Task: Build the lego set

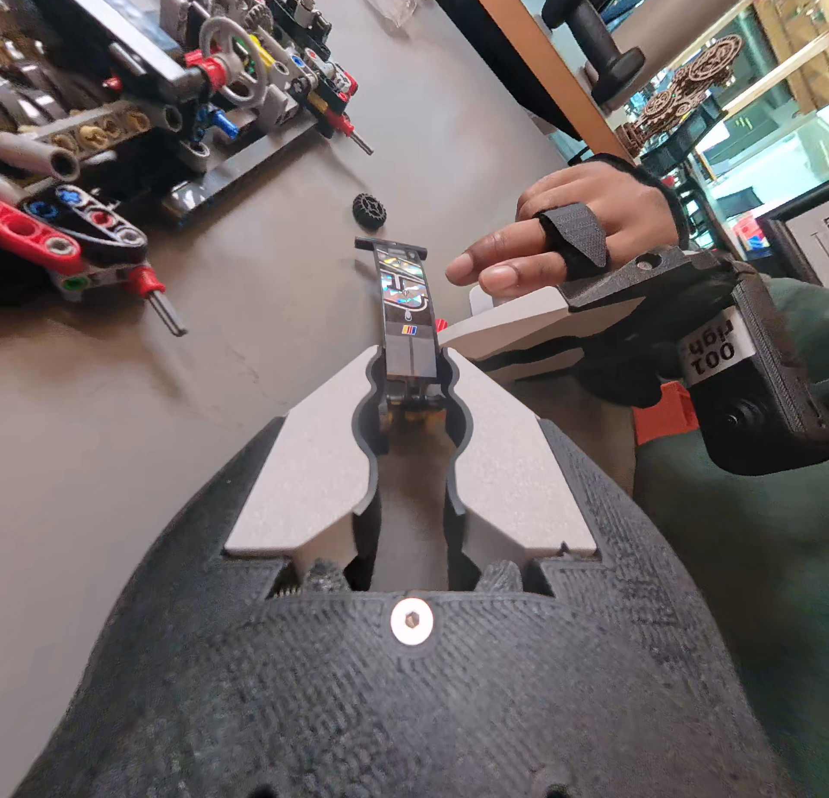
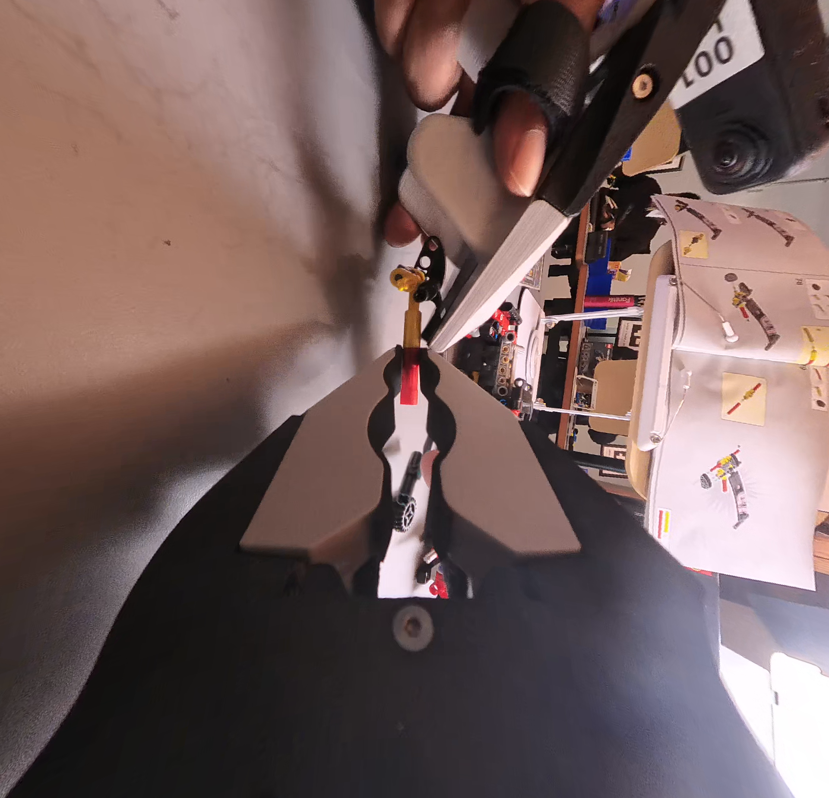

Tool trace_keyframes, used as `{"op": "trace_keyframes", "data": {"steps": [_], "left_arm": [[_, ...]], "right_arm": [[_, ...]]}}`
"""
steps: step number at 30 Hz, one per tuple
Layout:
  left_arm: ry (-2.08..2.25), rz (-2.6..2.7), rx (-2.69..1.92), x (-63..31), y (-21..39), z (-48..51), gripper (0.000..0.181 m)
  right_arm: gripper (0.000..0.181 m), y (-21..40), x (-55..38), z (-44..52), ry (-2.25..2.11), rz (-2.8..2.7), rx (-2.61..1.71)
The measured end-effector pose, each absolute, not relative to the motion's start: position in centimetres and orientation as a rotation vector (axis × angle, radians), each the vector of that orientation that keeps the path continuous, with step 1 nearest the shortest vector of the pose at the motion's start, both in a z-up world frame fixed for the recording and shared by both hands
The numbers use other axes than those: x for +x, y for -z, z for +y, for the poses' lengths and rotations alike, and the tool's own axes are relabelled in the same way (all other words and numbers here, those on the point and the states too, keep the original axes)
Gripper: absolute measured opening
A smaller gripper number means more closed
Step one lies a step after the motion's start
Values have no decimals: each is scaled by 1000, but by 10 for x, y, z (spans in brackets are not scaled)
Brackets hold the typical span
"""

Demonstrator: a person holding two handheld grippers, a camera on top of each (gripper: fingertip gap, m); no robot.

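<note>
Above the counter, left tool pinches the light, stiff stickered panel; right tool pinches its red axle, best gripped endwise.

The left tongs have pale grey fingers on a black textured body, and between them sits a black panel with a shiny holographic sticker and a small yellow, red and blue stripe mark. The right tongs show the same grey and black, with a red axle joined to a yellow connector. The surface is plain grey-beige, a black gear lies on it, and the partly built model mixes grey, black, red, blue, yellow and tan.
</note>
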State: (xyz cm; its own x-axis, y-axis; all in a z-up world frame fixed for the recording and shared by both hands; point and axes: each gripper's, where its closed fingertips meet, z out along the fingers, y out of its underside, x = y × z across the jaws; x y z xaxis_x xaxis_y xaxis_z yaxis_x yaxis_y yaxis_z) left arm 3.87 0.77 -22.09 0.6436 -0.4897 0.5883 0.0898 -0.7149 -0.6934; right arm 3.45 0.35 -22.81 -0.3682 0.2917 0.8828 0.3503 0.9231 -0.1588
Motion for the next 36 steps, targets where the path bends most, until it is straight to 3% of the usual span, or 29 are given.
{"op": "trace_keyframes", "data": {"steps": [1,14,22,30,36], "left_arm": [[1041,318,-2147,39,221,8,22],[934,458,-2147,44,224,9,22],[782,556,-2060,25,205,9,46],[363,861,-2192,11,246,-38,40],[387,862,-2182,13,246,-33,14]], "right_arm": [[4,229,34,4,65,-1977,-463],[4,241,36,5,140,-2047,-285],[3,245,33,2,112,-2063,-256],[3,246,31,1,127,-2072,-207],[3,248,30,-3,148,-2085,-123]]}}
